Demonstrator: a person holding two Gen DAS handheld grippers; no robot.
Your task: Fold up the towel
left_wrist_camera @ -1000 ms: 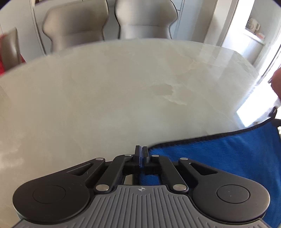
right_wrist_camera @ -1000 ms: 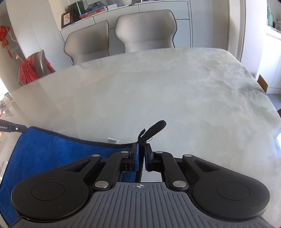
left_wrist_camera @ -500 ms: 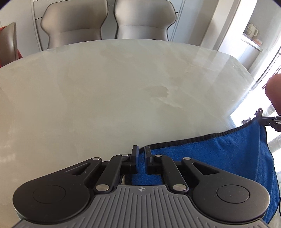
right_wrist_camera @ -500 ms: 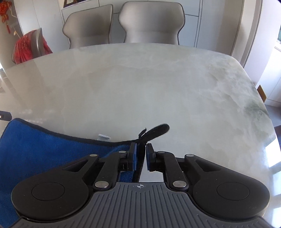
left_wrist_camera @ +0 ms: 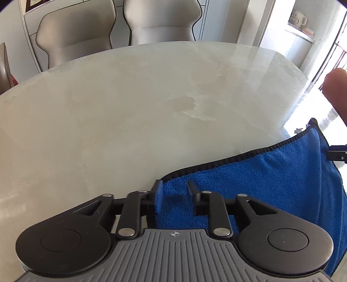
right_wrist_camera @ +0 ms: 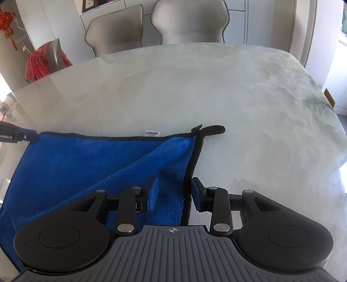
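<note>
A blue towel (left_wrist_camera: 271,180) with a black hem lies spread on the pale marble table (left_wrist_camera: 130,119). My left gripper (left_wrist_camera: 174,193) hovers over the towel's far left corner. Its jaws are opening; the corner lies between them and the pads do not press on it. In the right wrist view the towel (right_wrist_camera: 97,164) shows a diagonal crease, a black hanging loop (right_wrist_camera: 213,129) and a white label (right_wrist_camera: 151,132) at its far edge. My right gripper (right_wrist_camera: 174,193) straddles the towel's right hem. Its jaws are opening too, and its pads stand clear of the cloth.
Two grey chairs (left_wrist_camera: 76,36) (left_wrist_camera: 160,19) stand at the table's far side. A chair draped in red cloth (right_wrist_camera: 41,63) stands far left. A person's hand (left_wrist_camera: 336,95) shows at the right edge. The other gripper's tip (right_wrist_camera: 15,135) pokes in beside the towel's left corner.
Both grippers were shut on the towel's far corners and have opened, letting the cloth go. The towel now lies flat, and the right gripper has drawn back, so more cloth shows.
</note>
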